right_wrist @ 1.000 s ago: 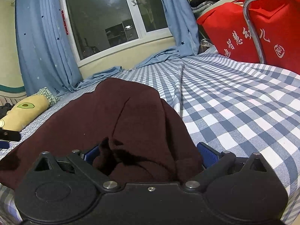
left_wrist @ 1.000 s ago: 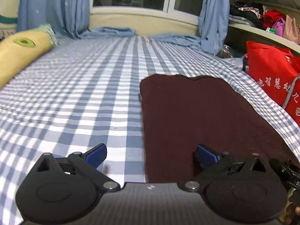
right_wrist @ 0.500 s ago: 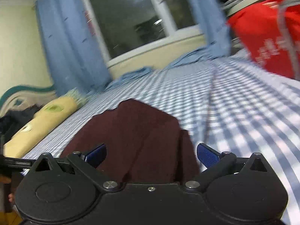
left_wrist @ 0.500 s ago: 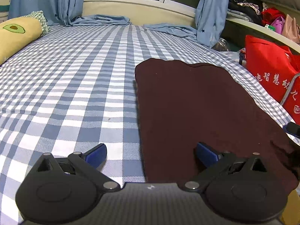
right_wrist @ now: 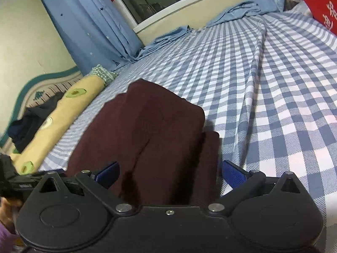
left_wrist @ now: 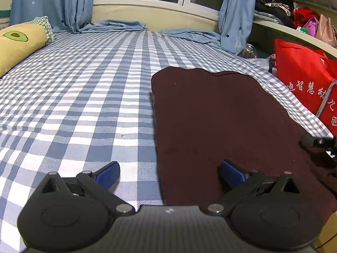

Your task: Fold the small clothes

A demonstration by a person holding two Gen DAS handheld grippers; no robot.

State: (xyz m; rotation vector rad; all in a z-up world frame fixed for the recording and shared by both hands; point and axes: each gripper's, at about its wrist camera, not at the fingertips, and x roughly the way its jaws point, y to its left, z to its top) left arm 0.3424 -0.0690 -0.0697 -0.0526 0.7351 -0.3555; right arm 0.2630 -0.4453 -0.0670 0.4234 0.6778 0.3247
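A dark maroon garment [left_wrist: 212, 113] lies flat on the blue-and-white checked bed sheet [left_wrist: 88, 88], to the right of the bed's middle. My left gripper [left_wrist: 170, 172] is open low over the garment's near left edge, one finger over the sheet and the other over the cloth. In the right wrist view the garment [right_wrist: 151, 130] shows overlapping folded layers. My right gripper [right_wrist: 170, 172] is open at its near end, with cloth lying between the spread fingers. The right gripper [left_wrist: 318, 142] also shows at the garment's right edge in the left wrist view.
A yellow avocado-print bolster [left_wrist: 19, 44] lies along the bed's left side, with dark clothes [right_wrist: 29, 124] piled by the headboard. A red bag [left_wrist: 305, 84] stands off the bed's right edge below a cluttered shelf [left_wrist: 294, 14]. Blue curtains [left_wrist: 52, 2] hang at the far end.
The bunched-up cloth in front of the right gripper has settled into flatter folded layers, and that gripper has swung to face left. The left gripper stayed open and shifted only slightly.
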